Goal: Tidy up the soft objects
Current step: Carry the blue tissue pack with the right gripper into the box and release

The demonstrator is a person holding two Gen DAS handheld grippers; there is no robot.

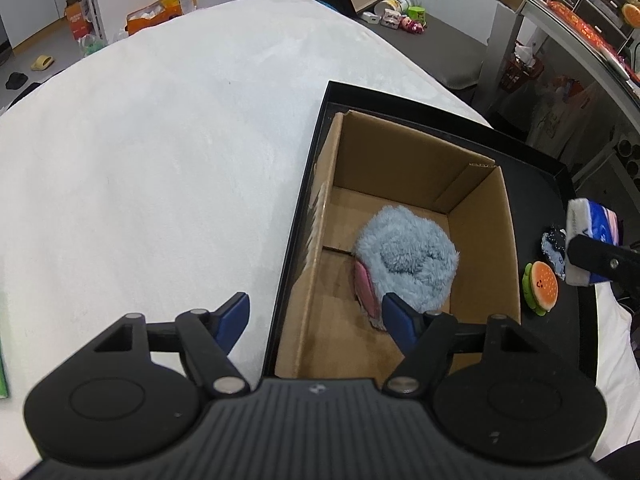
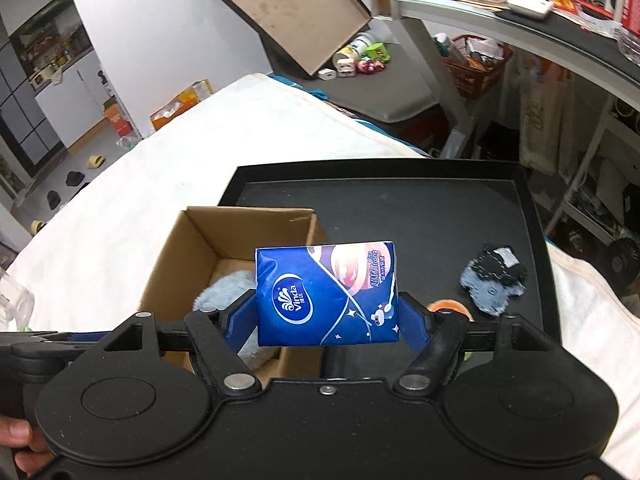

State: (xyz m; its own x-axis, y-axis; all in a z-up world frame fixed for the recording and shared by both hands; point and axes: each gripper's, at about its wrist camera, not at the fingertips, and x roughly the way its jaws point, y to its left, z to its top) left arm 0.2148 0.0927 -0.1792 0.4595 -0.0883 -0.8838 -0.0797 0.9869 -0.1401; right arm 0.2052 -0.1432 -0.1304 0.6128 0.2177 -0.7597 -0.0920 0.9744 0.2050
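Observation:
A cardboard box (image 1: pixel 476 184) stands in a black tray (image 1: pixel 532 152) on a white bed. A fluffy blue plush (image 1: pixel 404 256) lies inside the box. My left gripper (image 1: pixel 316 312) is open and empty, over the box's left edge. My right gripper (image 2: pixel 326 312) is shut on a blue Vinda tissue pack (image 2: pixel 320 292), held above the tray beside the box (image 2: pixel 200 236). The pack also shows in the left wrist view (image 1: pixel 592 232). A burger plush (image 1: pixel 541 286) and a grey-black felt toy (image 2: pixel 494 278) lie on the tray (image 2: pixel 400 200).
The white bed cover (image 1: pixel 160 160) spreads left of the tray. A glass desk (image 2: pixel 500 12) with a red basket (image 2: pixel 476 64) under it stands at the right. A tilted box lid (image 2: pixel 292 8) and small toys lie on the floor beyond.

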